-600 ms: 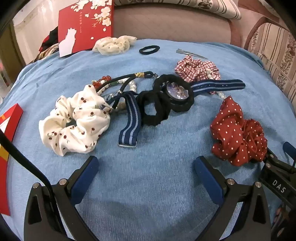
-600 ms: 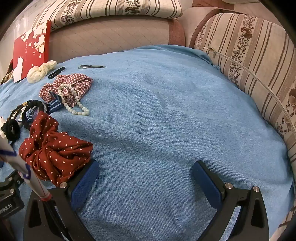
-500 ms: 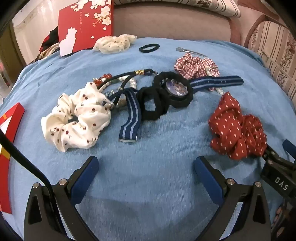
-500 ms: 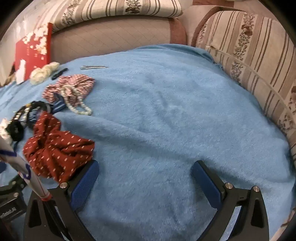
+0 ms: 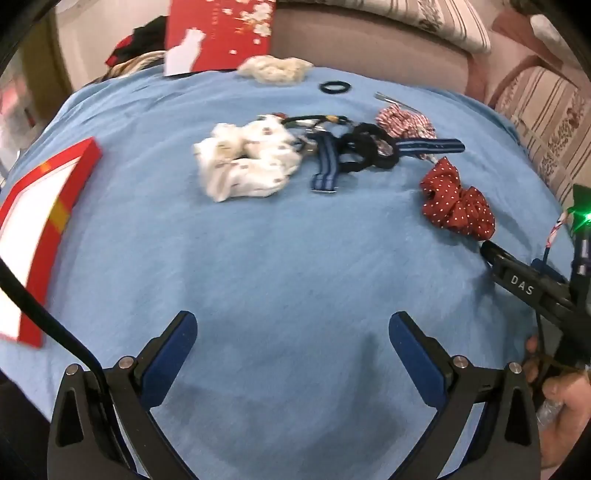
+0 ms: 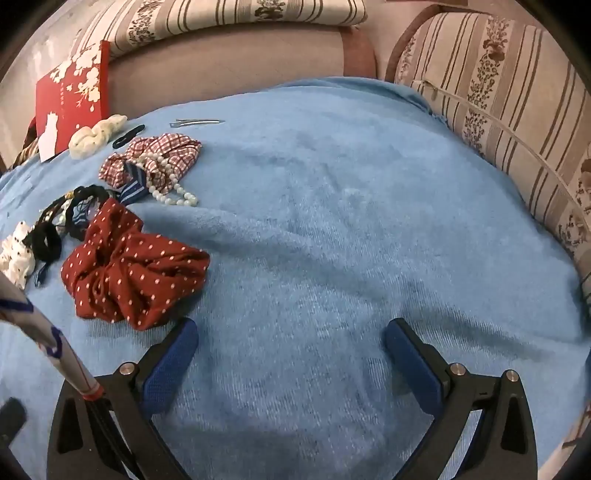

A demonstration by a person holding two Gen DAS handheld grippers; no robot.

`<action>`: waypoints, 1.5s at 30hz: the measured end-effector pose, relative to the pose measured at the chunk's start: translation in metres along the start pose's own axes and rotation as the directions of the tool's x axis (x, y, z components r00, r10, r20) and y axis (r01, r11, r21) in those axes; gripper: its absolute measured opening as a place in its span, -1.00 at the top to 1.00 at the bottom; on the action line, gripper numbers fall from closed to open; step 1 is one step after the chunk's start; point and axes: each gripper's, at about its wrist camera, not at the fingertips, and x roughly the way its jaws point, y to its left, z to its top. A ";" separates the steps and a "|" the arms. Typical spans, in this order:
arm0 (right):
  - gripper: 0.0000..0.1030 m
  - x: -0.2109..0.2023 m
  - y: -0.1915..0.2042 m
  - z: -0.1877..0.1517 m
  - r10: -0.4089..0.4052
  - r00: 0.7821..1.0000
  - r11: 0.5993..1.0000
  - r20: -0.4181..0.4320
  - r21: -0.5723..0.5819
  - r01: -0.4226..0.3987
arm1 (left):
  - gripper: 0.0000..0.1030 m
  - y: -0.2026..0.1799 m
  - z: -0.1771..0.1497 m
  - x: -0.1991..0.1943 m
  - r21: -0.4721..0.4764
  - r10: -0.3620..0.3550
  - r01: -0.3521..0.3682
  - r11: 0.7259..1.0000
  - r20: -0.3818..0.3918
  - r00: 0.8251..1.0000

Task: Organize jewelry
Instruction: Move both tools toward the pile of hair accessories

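Observation:
On the blue blanket [image 5: 288, 258] lies a pile of accessories: a white dotted scrunchie [image 5: 245, 166], a striped navy strap [image 5: 327, 162], black hair ties [image 5: 364, 151], a plaid scrunchie [image 5: 404, 120] with a pearl necklace [image 6: 166, 181], and a red polka-dot scrunchie [image 5: 456, 203] [image 6: 129, 269]. My left gripper [image 5: 291, 332] is open and empty, well short of the pile. My right gripper [image 6: 290, 339] is open and empty over bare blanket, its left finger just right of the red scrunchie. An open red box [image 5: 40, 221] lies at the left.
A red floral box lid [image 5: 221, 33] leans against the sofa back. A cream scrunchie [image 5: 275, 68], a thin black hair tie [image 5: 334, 87] and a metal hair clip [image 6: 195, 122] lie at the far side. Striped cushions [image 6: 517, 122] rise at the right.
My left gripper has pulled back and swung left; the pile now looks farther off and the open red box shows more. My right gripper has drawn back a little from the red scrunchie.

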 end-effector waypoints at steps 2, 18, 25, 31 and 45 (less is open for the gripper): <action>-1.00 -0.004 0.001 -0.002 -0.002 1.000 1.000 -0.003 0.011 0.002 | -1.00 0.006 -0.007 -0.011 -0.004 0.005 -0.004 1.000 0.017 1.000; -0.84 -0.125 0.024 -0.042 -0.141 0.961 0.984 0.237 -0.076 0.163 | -1.00 0.025 -0.031 -0.068 0.031 -0.015 0.011 0.999 0.123 0.992; -0.86 -0.151 0.036 -0.048 -0.121 0.954 0.990 0.275 -0.029 0.135 | -0.99 0.031 -0.034 -0.086 -0.001 -0.022 0.023 1.000 0.179 0.984; -0.72 -0.143 0.049 -0.060 -0.022 0.984 0.999 0.179 -0.037 0.030 | -0.99 0.038 -0.036 -0.091 0.009 -0.041 0.041 0.999 0.177 0.983; -0.73 -0.136 0.069 -0.061 0.040 0.992 0.991 0.122 -0.134 -0.023 | -0.99 0.047 -0.033 -0.082 0.011 -0.001 -0.001 1.000 0.156 0.988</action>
